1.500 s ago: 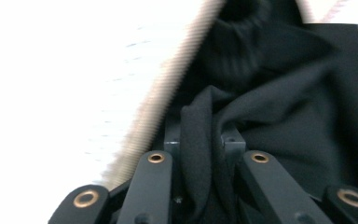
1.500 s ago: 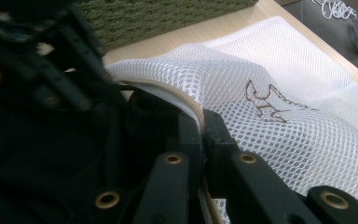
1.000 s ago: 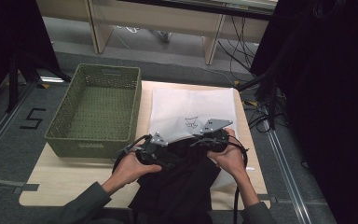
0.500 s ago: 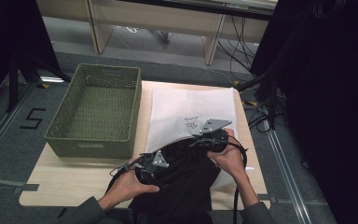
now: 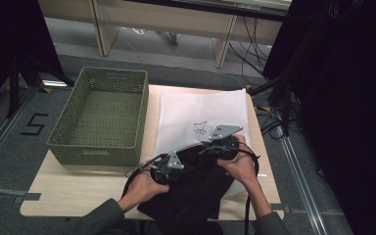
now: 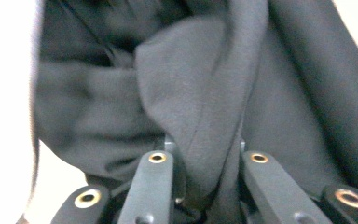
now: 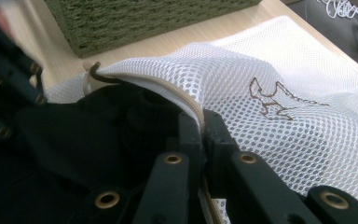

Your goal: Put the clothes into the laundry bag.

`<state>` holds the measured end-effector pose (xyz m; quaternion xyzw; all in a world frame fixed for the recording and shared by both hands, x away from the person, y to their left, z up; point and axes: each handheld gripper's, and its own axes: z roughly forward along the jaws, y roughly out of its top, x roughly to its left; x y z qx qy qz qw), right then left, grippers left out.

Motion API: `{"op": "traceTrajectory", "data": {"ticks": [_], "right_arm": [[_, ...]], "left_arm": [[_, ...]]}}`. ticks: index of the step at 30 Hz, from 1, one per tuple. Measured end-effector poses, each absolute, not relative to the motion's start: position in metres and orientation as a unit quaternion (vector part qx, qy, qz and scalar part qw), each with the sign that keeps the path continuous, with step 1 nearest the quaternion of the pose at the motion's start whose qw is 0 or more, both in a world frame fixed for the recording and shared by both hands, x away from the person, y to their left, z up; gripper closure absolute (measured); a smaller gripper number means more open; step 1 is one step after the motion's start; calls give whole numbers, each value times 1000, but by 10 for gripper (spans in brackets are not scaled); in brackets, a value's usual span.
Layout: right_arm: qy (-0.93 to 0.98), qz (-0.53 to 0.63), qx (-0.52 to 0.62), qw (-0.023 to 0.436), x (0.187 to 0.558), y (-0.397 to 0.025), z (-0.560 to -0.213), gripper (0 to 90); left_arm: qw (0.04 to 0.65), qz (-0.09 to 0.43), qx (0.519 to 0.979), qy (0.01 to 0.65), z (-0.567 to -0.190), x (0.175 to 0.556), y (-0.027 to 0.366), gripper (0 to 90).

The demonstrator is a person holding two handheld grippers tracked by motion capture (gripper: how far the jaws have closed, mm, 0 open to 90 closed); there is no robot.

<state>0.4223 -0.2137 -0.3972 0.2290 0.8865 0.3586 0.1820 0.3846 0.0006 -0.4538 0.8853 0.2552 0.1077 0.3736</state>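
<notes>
A white mesh bag [image 5: 200, 110] with a small brown emblem lies on the wooden table [image 5: 78, 191]. A black garment [image 5: 191, 191] is bunched at the bag's near, open edge and trails toward the table's front. My left gripper [image 5: 172, 164] is shut on a fold of the black garment [image 6: 200, 93], which runs up between its jaws [image 6: 205, 158]. My right gripper [image 5: 210, 144] is shut on the bag's zipper edge [image 7: 193, 105] and holds the mesh bag [image 7: 284, 107] lifted over the garment [image 7: 98, 135].
An empty green woven basket [image 5: 103, 115] stands at the table's left, close beside the bag. Cables trail from both grippers over the front edge. Dark floor, desk legs and black curtains surround the table.
My left gripper dipped toward the front edge with the garment, then edged back up toward the bag's mouth. The right gripper stayed put, holding the bag's edge.
</notes>
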Motion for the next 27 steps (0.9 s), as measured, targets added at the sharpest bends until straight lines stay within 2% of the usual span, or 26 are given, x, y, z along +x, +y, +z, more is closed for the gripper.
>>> {"op": "traceTrajectory", "data": {"ticks": [4, 7, 11, 19, 23, 27], "right_arm": [[884, 362, 231, 182, 421, -213, -395, 882], [885, 359, 232, 185, 422, -215, -395, 882], [887, 356, 232, 181, 423, -218, -399, 883], [886, 356, 234, 181, 424, -219, -400, 882], [887, 354, 236, 180, 423, -217, -400, 882], [888, 353, 231, 183, 423, -217, -400, 882]], "left_arm": [[399, 122, 862, 288, -441, 411, -5, 816], [386, 105, 863, 308, -457, 424, -6, 803], [392, 96, 858, 318, -466, 422, -3, 751], [395, 76, 861, 311, -441, 394, 15, 294], [391, 88, 864, 305, -427, 376, 26, 194], [383, 83, 874, 287, -427, 360, 29, 190]]}}
